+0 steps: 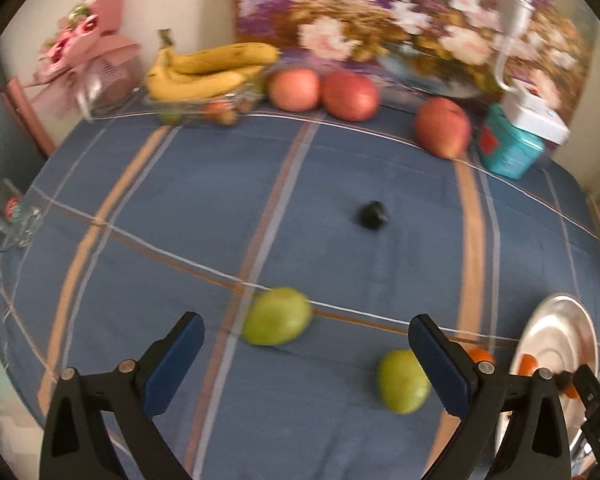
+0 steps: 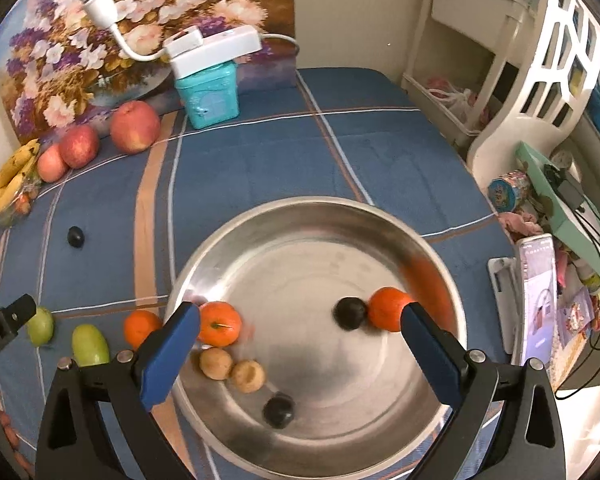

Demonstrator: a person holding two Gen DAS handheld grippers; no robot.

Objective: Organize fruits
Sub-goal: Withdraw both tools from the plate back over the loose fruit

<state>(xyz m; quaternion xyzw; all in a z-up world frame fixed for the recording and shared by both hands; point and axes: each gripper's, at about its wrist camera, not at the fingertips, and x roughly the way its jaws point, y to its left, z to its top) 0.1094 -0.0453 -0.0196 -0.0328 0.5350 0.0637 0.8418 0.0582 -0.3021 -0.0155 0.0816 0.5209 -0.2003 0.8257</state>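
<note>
My left gripper [image 1: 306, 332] is open over the blue checked cloth, with nothing between its fingers. A green fruit [image 1: 278, 316] lies just past its fingertips and a second green fruit [image 1: 402, 380] lies by the right finger. Beyond them is a dark plum [image 1: 372, 216]. My right gripper [image 2: 300, 312] hangs open and empty above the steel bowl [image 2: 300, 204]. The bowl holds two oranges [image 2: 219, 323] [image 2: 390, 308], two dark plums [image 2: 350, 312] [image 2: 278, 410] and two tan fruits [image 2: 216, 363]. Another orange [image 2: 140, 326] sits on the cloth by the bowl's left rim.
Three red apples [image 1: 352, 94] and a bunch of bananas [image 1: 212, 68] line the far edge by a flower painting. A teal box [image 1: 508, 148] with a white lamp stands at the back right. A glass mug [image 1: 8, 216] sits at the left edge, a phone [image 2: 536, 312] at the right.
</note>
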